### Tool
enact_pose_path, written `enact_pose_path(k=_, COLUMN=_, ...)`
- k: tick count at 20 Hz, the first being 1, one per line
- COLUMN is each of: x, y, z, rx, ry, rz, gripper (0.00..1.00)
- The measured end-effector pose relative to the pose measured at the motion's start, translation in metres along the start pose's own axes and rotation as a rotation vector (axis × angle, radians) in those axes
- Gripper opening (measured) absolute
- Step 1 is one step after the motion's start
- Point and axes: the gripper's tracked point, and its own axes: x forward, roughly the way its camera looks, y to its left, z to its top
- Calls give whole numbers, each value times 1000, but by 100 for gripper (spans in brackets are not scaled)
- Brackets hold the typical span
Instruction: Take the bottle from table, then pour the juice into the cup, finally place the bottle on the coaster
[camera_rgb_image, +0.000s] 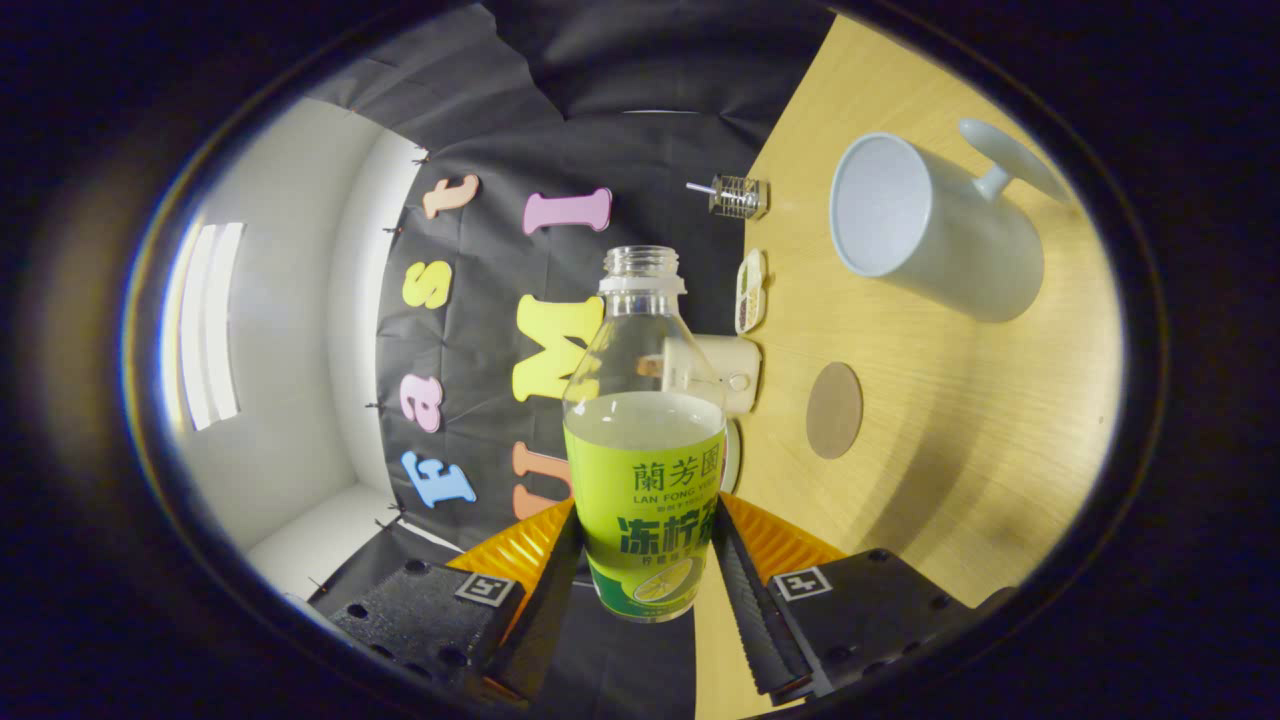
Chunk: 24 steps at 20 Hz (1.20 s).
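The gripper (648, 560) is clamping the open bottle (645, 440), probably mid-tilt; its mouth needs swinging toward the cup (935, 230), beyond the coaster (834, 410).

A: Gripper (645, 560) status?

B: Both fingers (745, 590) press the lower sides of the bottle (645, 450), clamped on the green label. Cap is off, neck open. Juice sits about level with the label's top, clear glass above it.

A: View looks rolled.

B: Yes (table (930, 480) runs up the side beyond the bottle). The pale cup (930, 225) with handle is on the table, well beyond the fingers, its mouth facing the camera. The round brown coaster (834, 410) lies between cup and bottle, bare, near the bottle.

A: Anything else?

B: A cream appliance (725, 370) behind the bottle and a small wire rack (738, 196) at the table's edge.
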Motion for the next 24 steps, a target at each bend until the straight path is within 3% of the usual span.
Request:
enact_pose_path(k=13, x=-4, y=11, z=18, rx=245, ry=-57, rz=66, gripper=79)
enact_pose_path(k=24, x=-1, y=11, z=33, rx=350, ry=-75, rz=89, gripper=79)
